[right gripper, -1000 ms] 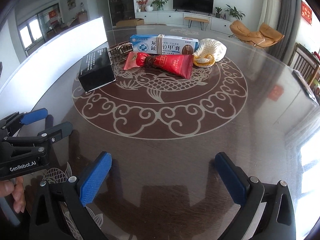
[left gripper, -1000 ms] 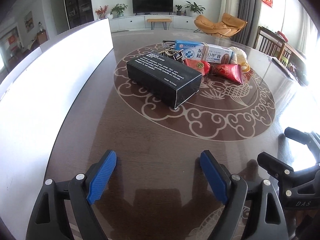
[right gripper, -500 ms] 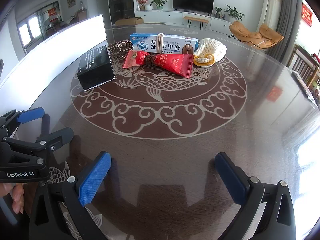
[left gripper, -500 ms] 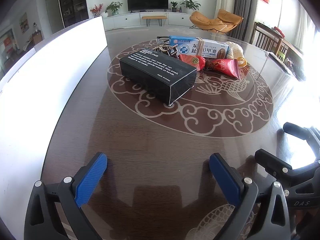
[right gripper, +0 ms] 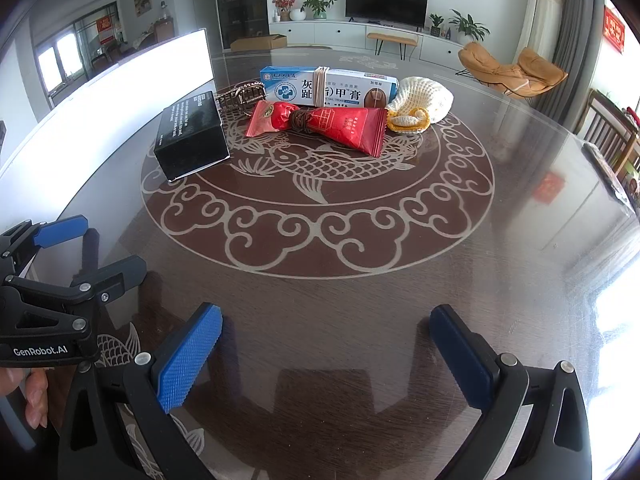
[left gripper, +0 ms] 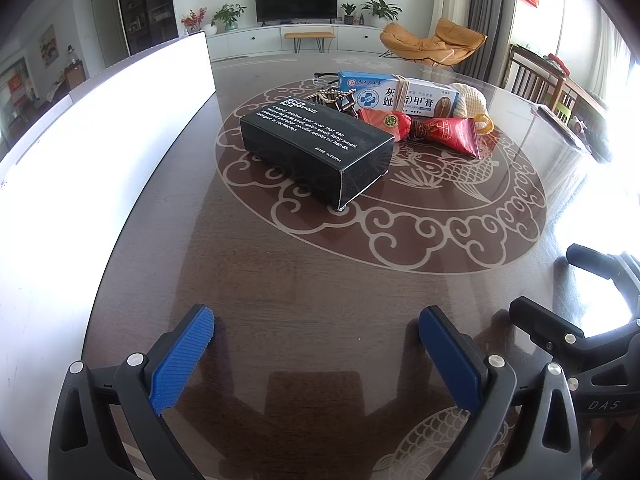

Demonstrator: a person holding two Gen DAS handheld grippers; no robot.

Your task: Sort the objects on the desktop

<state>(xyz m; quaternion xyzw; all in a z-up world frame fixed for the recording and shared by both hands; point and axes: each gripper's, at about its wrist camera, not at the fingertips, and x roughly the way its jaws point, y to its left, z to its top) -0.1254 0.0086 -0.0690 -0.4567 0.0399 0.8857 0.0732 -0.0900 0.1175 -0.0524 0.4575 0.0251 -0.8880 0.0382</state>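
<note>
Both hand-held grippers hover low over the desk (left gripper: 304,280), each with nothing between its fingers: the left hand-held gripper (left gripper: 316,344) has just been spreading apart, and the right hand-held gripper (right gripper: 326,344) gapes wide. The black box (left gripper: 316,148) lies at twelve o'clock from the left one, the red packet (right gripper: 340,126) just beyond it at one.

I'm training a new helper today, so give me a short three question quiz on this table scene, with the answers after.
1. True or false: the left gripper holds the black box.
2. Which thing lies nearest the white knitted pouch? A) black box B) red packet C) metal watch
3. Fill in: a rubber band wraps the blue and white ____.

Key:
1. False; its jaws have just been opening, with nothing between them, and the box lies apart on the table.
2. B
3. carton
</note>
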